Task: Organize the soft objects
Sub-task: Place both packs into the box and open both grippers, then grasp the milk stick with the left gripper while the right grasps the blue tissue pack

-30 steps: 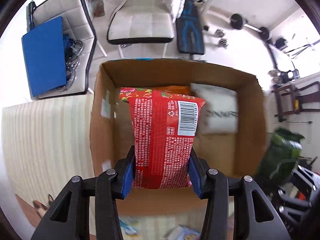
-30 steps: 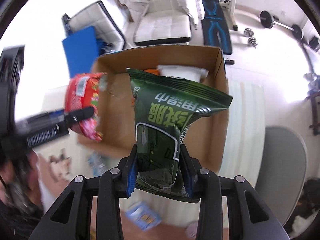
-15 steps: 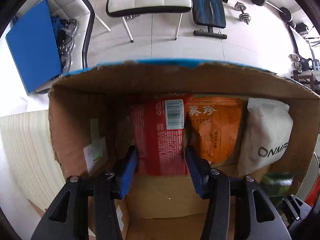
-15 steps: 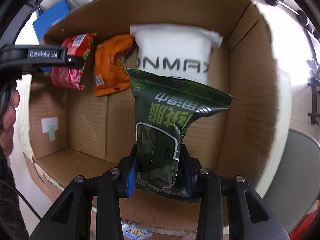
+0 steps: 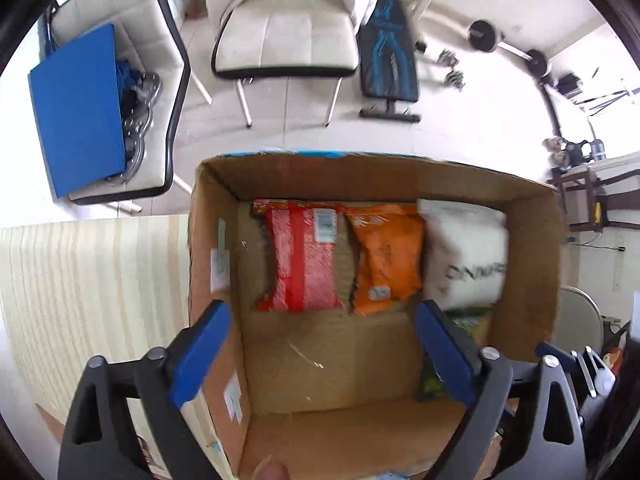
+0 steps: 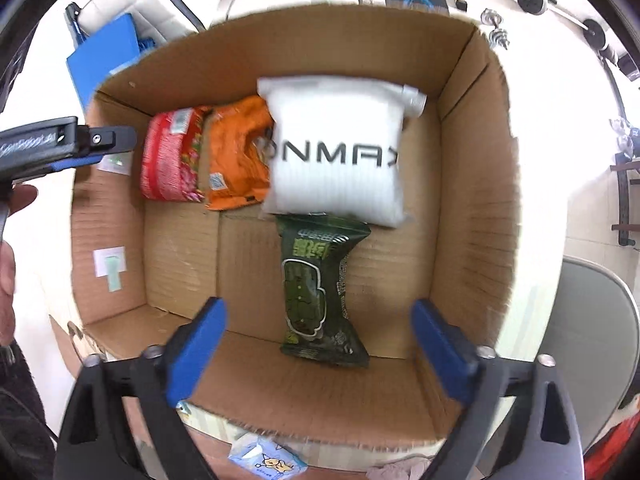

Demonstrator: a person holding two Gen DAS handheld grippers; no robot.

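Observation:
An open cardboard box holds a red snack packet, an orange packet and a white pouch in a row along its far wall. My left gripper hangs over the box, its jaws opening wide, with nothing pressed between them. In the right wrist view a dark green packet lies flat on the box floor, just below the white pouch. My right gripper is above it with its jaws opening; the pads stand clear of it. The left gripper shows at the box's left rim.
The box stands on a pale striped table. White chairs, a blue board, a weight bench and dumbbells lie beyond. A small blue packet lies in front of the box. A person's hand is at the left.
Both grippers went from shut to wide open. The red packet left the left jaws and lies by the orange one. The green packet dropped from the right jaws onto the box floor.

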